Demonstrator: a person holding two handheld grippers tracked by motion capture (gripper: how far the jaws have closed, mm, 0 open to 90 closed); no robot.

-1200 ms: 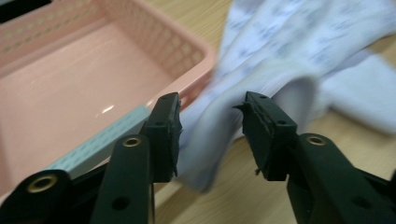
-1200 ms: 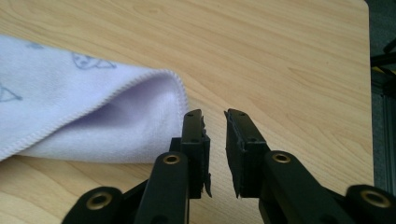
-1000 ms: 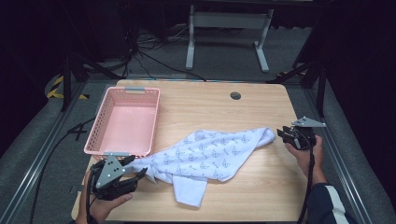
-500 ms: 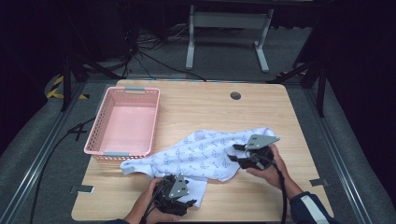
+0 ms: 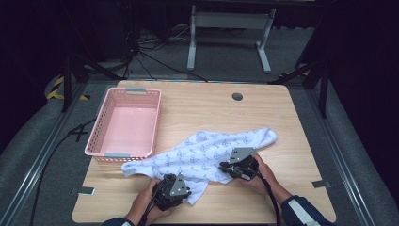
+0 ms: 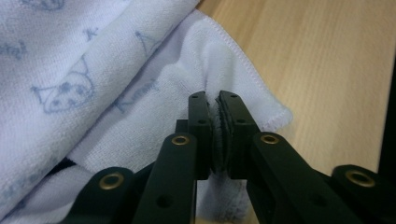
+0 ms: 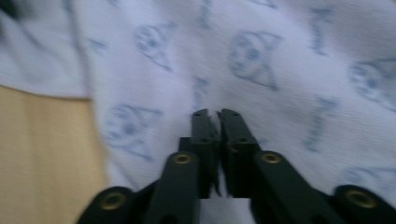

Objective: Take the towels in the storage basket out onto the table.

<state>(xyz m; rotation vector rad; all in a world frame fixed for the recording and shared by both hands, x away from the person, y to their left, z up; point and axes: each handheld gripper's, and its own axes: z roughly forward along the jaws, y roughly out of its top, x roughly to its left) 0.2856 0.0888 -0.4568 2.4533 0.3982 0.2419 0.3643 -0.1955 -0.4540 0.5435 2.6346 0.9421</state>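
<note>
A white towel (image 5: 211, 150) printed with pale blue cartoon faces lies crumpled across the front half of the wooden table (image 5: 301, 122). My left gripper (image 5: 186, 190) is at the towel's near corner. In the left gripper view its jaws (image 6: 215, 100) have just closed and are shut on a fold of the towel's hemmed edge (image 6: 243, 60). My right gripper (image 5: 225, 167) is at the towel's near edge, right of the left one. Its jaws (image 7: 214, 114) have also just closed on the printed cloth (image 7: 280, 70), with a pale sliver of it between them.
An empty pink plastic basket (image 5: 94, 141) stands on the table's left side, its near rim touching the towel's left end. A round cable hole (image 5: 237, 96) sits near the far edge. Bare wood lies right of the towel. Cables and a metal stand are on the floor behind.
Both hands came in from the table's left and right sides to the towel's near edge. Both grippers' jaws went from open to shut on the cloth.
</note>
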